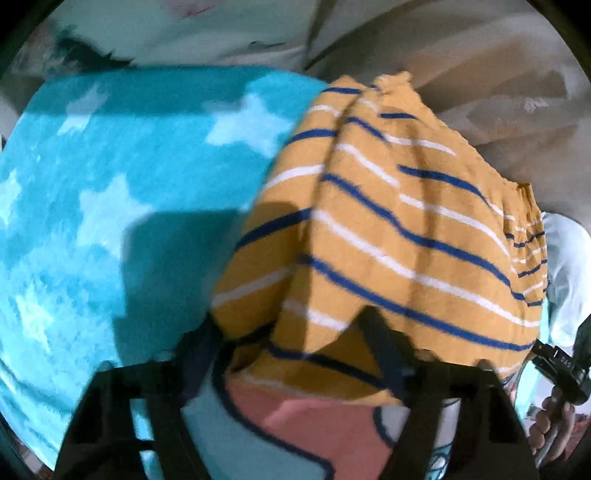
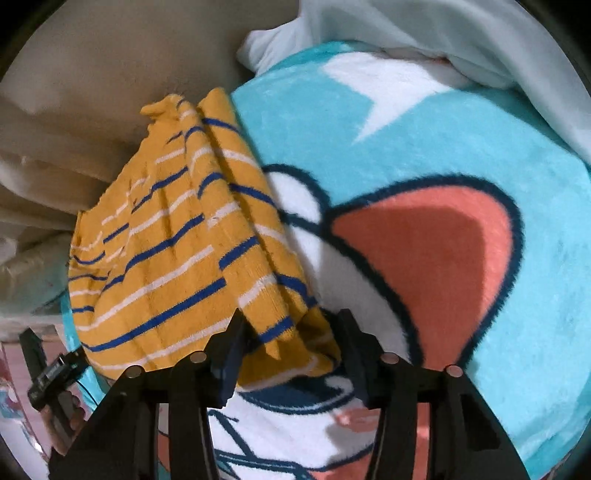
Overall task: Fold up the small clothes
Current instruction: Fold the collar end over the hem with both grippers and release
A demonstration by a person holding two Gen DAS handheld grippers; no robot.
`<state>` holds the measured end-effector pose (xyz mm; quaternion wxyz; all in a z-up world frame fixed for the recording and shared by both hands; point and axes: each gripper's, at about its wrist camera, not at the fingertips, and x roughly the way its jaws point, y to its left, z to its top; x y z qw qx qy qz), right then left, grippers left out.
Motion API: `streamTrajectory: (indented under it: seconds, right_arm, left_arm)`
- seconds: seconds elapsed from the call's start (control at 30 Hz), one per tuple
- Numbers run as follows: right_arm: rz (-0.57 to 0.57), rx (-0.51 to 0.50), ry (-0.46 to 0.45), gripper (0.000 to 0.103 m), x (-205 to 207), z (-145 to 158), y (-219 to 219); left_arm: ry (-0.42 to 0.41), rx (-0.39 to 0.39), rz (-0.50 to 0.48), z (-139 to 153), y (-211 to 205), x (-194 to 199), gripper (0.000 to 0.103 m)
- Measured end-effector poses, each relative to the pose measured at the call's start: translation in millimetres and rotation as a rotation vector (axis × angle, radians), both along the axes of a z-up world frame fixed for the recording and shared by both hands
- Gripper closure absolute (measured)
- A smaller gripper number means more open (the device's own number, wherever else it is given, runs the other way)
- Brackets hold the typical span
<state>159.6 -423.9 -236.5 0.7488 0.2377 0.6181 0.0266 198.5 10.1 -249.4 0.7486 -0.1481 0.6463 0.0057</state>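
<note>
The largest item in my two views is the turquoise fleece blanket, printed with pale stars on the left wrist side and a cartoon face with a coral patch outlined in dark blue on the right wrist side. It forms the working surface under both tools.

Beyond the blanket I see beige bedding and a pale sheet bunched along the far edge.

The task item is the mustard garment with navy and white stripes. It hangs in vertical pleats, lifted off the blanket, with its upper edge gathered into a small knot-like bunch.

My left tool has its two black fingers spread, with the lower hem of the garment draped between and over them; I cannot tell whether the hem is actually pinched.

My right tool shows one finger pressed against a folded corner of the hem, while the other finger stands apart from the cloth. I cannot tell whether it grips.

In the left wrist view, the right hand appears at the edge.
</note>
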Motion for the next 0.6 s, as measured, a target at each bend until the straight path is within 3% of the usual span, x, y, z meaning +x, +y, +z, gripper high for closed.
streamTrajectory:
  seconds: [0.03,0.07,0.1,0.17,0.33,0.5,0.6]
  right_arm:
    - [0.020,-0.037,0.003,0.052,2.4,1.7,4.6]
    - [0.031,-0.050,0.010,0.072,6.7,0.6,11.1]
    - [0.039,-0.019,0.020,0.082,9.0,1.6,12.8]
    - [0.039,-0.022,0.027,0.087,12.3,5.6,17.2]
    - [0.050,-0.011,0.009,0.090,4.4,27.3,12.1]
    - [0.107,-0.006,0.022,0.090,-21.0,52.9,12.8]
    - [0.140,-0.001,0.041,0.090,-54.8,63.9,11.9]
  left_arm:
    - [0.007,0.002,-0.014,1.6,-5.6,2.5,0.078]
    - [0.018,-0.036,-0.018,2.8,-7.0,5.1,0.088]
    - [0.027,-0.046,-0.010,4.3,-4.7,6.9,0.088]
    - [0.030,-0.070,-0.012,6.8,4.1,7.7,0.090]
    - [0.008,-0.159,0.013,42.0,47.1,-0.3,0.091]
    - [0.036,-0.151,-0.041,71.1,55.8,-11.2,0.092]
    - [0.071,-0.151,-0.060,82.9,65.7,-36.8,0.092]
